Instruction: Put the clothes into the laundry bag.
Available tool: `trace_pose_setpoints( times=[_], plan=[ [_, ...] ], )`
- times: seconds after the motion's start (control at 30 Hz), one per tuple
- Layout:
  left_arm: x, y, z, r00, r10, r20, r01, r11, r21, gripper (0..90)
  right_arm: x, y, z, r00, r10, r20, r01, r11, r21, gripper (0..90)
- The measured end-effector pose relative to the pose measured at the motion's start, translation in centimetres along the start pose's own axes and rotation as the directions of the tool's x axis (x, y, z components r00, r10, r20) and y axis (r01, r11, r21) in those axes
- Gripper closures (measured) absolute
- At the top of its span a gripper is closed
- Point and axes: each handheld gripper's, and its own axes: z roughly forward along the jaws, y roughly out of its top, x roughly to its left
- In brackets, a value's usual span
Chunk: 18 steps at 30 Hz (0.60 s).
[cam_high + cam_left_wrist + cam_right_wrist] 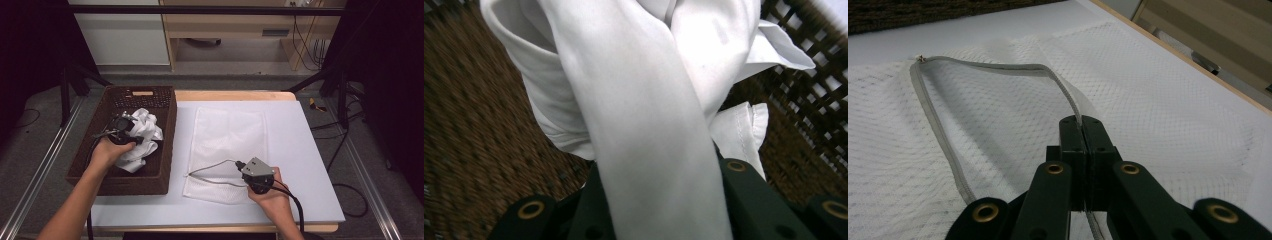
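A white garment (141,134) lies bunched in a brown wicker basket (168,150) at the table's left. My left gripper (132,133) reaches into the basket and is shut on a fold of that cloth. In the left gripper view the white garment (644,100) runs up out of the jaws, hiding their tips, over the basket's weave (474,125). A white mesh laundry bag (230,131) lies flat on the mat. Its grey zipper edge (212,166) stands open as a loop at the near end. My right gripper (1081,122) (239,165) is shut on the zipper edge (938,130), lifting it a little off the mesh bag (1158,100).
A white mat (300,150) covers the wooden table (235,95), with free surface to the right of the bag. Black frame legs (327,75) and cables (345,150) stand past the right edge. A wooden shelf unit (235,25) is behind the table.
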Motion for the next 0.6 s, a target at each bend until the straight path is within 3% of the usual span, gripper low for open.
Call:
trace_pose_setpoints(
  times=[0.03,0.07,0.3,0.37,0.5,0.6],
  plan=[
    [0.0,0.0,0.0,1.0,0.0,0.0,0.0,1.0,0.0,74.0,0.0,0.0,0.0,1.0,0.0,0.0,0.0,1.0,0.0,89.6],
    [0.0,0.0,-0.7,1.0,-0.006,-0.004,0.005,0.999,-0.043,74.0,0.0,0.0,0.0,1.0,0.002,-0.002,-0.002,1.0,0.0,89.6],
    [0.2,-0.1,-1.8,1.0,0.001,-0.009,-0.002,0.9952,-0.098,74.1,-0.3,-0.1,0.0,0.9995,0.03,-0.014,-0.03,1.0,-0.006,89.6],
    [0.1,-0.2,-2.2,1.0,-0.001,-0.004,0.0,0.9908,-0.135,74.0,-0.3,-0.1,0.0,0.9992,0.037,-0.017,-0.037,0.999,-0.01,89.6],
    [0.0,-0.2,-2.8,0.9999,0.006,-0.011,-0.008,0.9873,-0.159,74.1,-0.5,-0.2,0.1,0.9982,0.054,-0.028,-0.054,0.998,-0.011,89.6],
    [-0.3,-0.1,-3.7,0.9999,0.01,-0.004,-0.01,0.9803,-0.197,74.0,-0.7,-0.3,0.2,0.9965,0.075,-0.038,-0.075,0.997,-0.012,89.6]
  ],
)
